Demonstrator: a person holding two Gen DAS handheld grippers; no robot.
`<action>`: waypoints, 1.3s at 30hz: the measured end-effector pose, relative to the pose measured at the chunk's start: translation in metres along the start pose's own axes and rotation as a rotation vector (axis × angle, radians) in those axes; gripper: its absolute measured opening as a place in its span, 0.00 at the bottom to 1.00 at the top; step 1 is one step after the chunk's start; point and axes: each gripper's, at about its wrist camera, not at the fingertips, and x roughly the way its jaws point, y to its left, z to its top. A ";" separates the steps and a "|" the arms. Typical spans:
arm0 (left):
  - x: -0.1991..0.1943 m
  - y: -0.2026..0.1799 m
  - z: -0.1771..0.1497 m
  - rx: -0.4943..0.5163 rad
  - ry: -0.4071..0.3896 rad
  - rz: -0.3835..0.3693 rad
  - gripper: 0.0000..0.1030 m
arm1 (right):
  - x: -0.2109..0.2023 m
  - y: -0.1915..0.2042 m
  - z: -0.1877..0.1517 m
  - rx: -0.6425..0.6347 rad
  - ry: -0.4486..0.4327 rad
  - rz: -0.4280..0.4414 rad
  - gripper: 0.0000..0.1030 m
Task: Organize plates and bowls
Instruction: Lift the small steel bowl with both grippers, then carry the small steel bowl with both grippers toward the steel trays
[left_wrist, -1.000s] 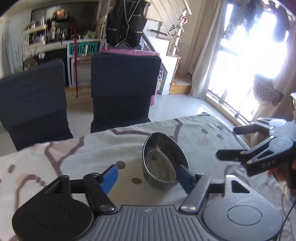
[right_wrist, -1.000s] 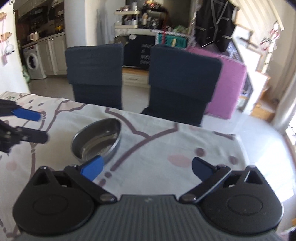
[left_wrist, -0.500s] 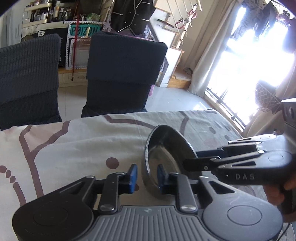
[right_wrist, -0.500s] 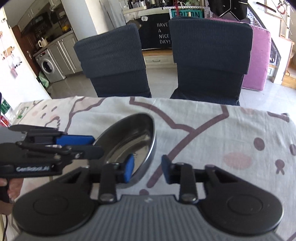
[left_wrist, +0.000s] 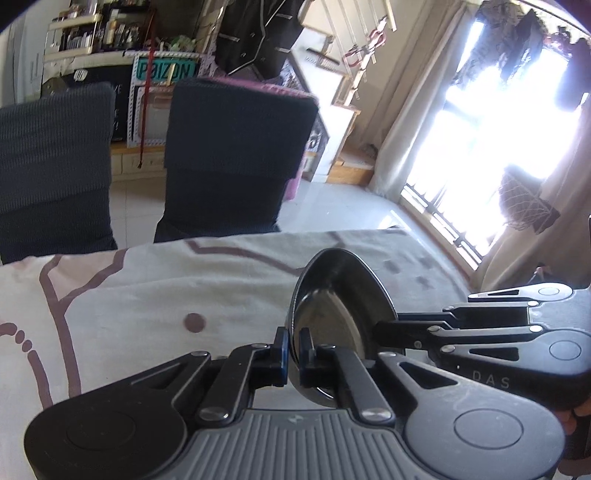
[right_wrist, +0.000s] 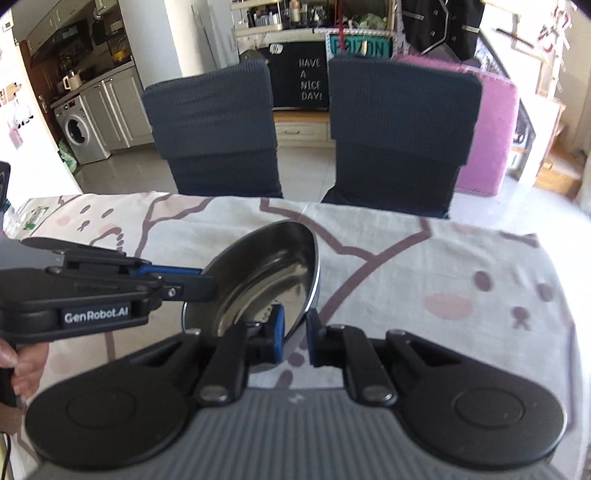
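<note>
- Left hand-held gripper (left_wrist: 291, 350) is clamped tight on the near rim of the bowl (left_wrist: 334, 314); one blue pad sits outside the wall, the other inside.
- Right hand-held gripper (right_wrist: 295, 338) has the opposite rim between its pads (right_wrist: 277, 334), and its jaws are closing. The inner pad looks to be against the steel, while a sliver of gap shows at the outer one.
- The bowl, a shiny steel one, is pinched from both sides and tilted. In the right wrist view (right_wrist: 273, 273) its far edge sits higher than the gripped edge.
- Whether its base touches the cloth cannot be told; the grippers cover the underside.
- It sits over the near part of the worktop (right_wrist: 424, 266), roughly mid-width, well back from the far edge.
- The worktop wears a pale cloth with brown lines and pink blotches.
- A person's fingers (right_wrist: 22, 369) wrap the left gripper's handle at the left edge of the right wrist view.
- Two dark chairs (right_wrist: 399, 122) stand tucked along the worktop's far edge.
- Bright window (left_wrist: 498, 110) glare comes from the right side.
</note>
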 end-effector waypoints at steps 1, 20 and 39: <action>-0.008 -0.006 -0.001 0.000 -0.008 -0.007 0.05 | -0.011 0.001 -0.002 0.003 -0.010 -0.010 0.14; -0.201 -0.113 -0.064 0.170 -0.048 -0.025 0.03 | -0.233 0.092 -0.102 0.106 -0.144 -0.116 0.12; -0.214 -0.113 -0.170 0.317 0.058 -0.127 0.04 | -0.253 0.155 -0.230 0.516 -0.033 -0.154 0.13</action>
